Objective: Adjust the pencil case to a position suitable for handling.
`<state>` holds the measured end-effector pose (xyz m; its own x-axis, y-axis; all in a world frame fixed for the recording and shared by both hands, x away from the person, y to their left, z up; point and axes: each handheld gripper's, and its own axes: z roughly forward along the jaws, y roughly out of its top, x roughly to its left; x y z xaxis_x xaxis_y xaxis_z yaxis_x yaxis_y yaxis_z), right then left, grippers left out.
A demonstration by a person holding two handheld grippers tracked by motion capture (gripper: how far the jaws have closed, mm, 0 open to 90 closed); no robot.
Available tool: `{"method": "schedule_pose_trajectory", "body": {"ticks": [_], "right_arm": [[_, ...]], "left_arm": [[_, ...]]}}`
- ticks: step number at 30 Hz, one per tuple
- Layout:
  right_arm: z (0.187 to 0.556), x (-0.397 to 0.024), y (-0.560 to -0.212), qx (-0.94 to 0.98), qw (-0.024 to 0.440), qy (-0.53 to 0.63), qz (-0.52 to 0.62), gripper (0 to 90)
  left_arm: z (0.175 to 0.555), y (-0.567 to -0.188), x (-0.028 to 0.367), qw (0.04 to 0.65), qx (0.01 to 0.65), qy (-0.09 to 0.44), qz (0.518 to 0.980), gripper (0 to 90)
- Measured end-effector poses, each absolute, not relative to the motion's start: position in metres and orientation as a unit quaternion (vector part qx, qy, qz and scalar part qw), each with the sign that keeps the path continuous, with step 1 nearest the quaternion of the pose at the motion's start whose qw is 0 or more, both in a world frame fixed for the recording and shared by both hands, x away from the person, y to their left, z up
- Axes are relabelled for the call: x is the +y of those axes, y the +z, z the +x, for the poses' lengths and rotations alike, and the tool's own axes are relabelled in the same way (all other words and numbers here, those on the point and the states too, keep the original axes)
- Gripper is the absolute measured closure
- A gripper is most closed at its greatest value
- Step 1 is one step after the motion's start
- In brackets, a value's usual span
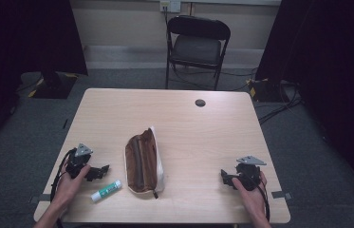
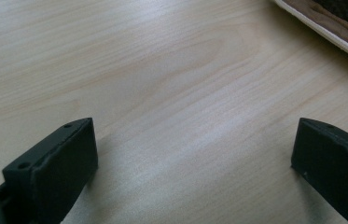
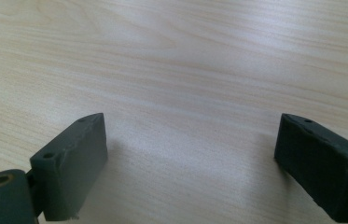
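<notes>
Near edge first: your left hand and right hand come in over the near table edge, one at each near corner.

Left gripper lies low on the wood at near left, pointing right toward the glue stick and pouch. In the left gripper view its jaws stand wide apart w/ bare wood between them, nothing held. The pouch rim cuts across the far right corner of that view, so it's close ahead.

Glue stick, white w/ a green label, lies flat just near-right of the left gripper, close to the near edge, tilted, its far end aimed at the pouch. Apart from the gripper; a small gap to the pouch.

Right gripper sits at near right, pointing left. In the right gripper view the jaws are also wide, only bare wood between. Broad open tabletop between it and the pouch, lots of room there.

Pouch, brown w/ a white lining edge, lies mid-table left of centre, long axis near-to-far, its near end close to the near edge.

Farther out: the far half of the table is open wood, w/ a small dark cable hole near the far edge. Beyond the far edge stands a black folding chair.
</notes>
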<state>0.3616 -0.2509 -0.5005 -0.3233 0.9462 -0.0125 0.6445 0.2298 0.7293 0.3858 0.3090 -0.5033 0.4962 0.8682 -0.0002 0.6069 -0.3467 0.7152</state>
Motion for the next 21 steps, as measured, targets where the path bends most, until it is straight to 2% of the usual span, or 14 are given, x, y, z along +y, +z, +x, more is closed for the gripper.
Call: {"method": "schedule_pose_trajectory", "body": {"ticks": [2, 5, 11, 13, 16, 21], "right_arm": [[0.361, -0.251, -0.500, 0.747, 0.235, 0.321, 0.533, 9.3], [0.359, -0.253, -0.498, 0.746, 0.232, 0.324, 0.533, 17.7], [0.351, -0.248, -0.489, 0.750, 0.217, 0.356, 0.513, 23.7], [0.346, -0.244, -0.483, 0.754, 0.204, 0.373, 0.501, 29.9], [0.341, -0.239, -0.477, 0.758, 0.186, 0.391, 0.488, 33.6], [0.331, -0.209, -0.462, 0.779, 0.168, 0.421, 0.432, 39.0]], "left_arm": [[0.386, -0.503, 0.309, 0.333, 0.461, 0.194, 0.799, 0.0], [0.386, -0.503, 0.309, 0.333, 0.462, 0.195, 0.799, 0.0], [0.386, -0.503, 0.309, 0.333, 0.462, 0.195, 0.799, 0.0], [0.386, -0.503, 0.309, 0.334, 0.462, 0.195, 0.799, 0.0], [0.386, -0.503, 0.309, 0.334, 0.461, 0.194, 0.799, 0.0], [0.386, -0.503, 0.309, 0.333, 0.461, 0.194, 0.799, 0.0]]}}
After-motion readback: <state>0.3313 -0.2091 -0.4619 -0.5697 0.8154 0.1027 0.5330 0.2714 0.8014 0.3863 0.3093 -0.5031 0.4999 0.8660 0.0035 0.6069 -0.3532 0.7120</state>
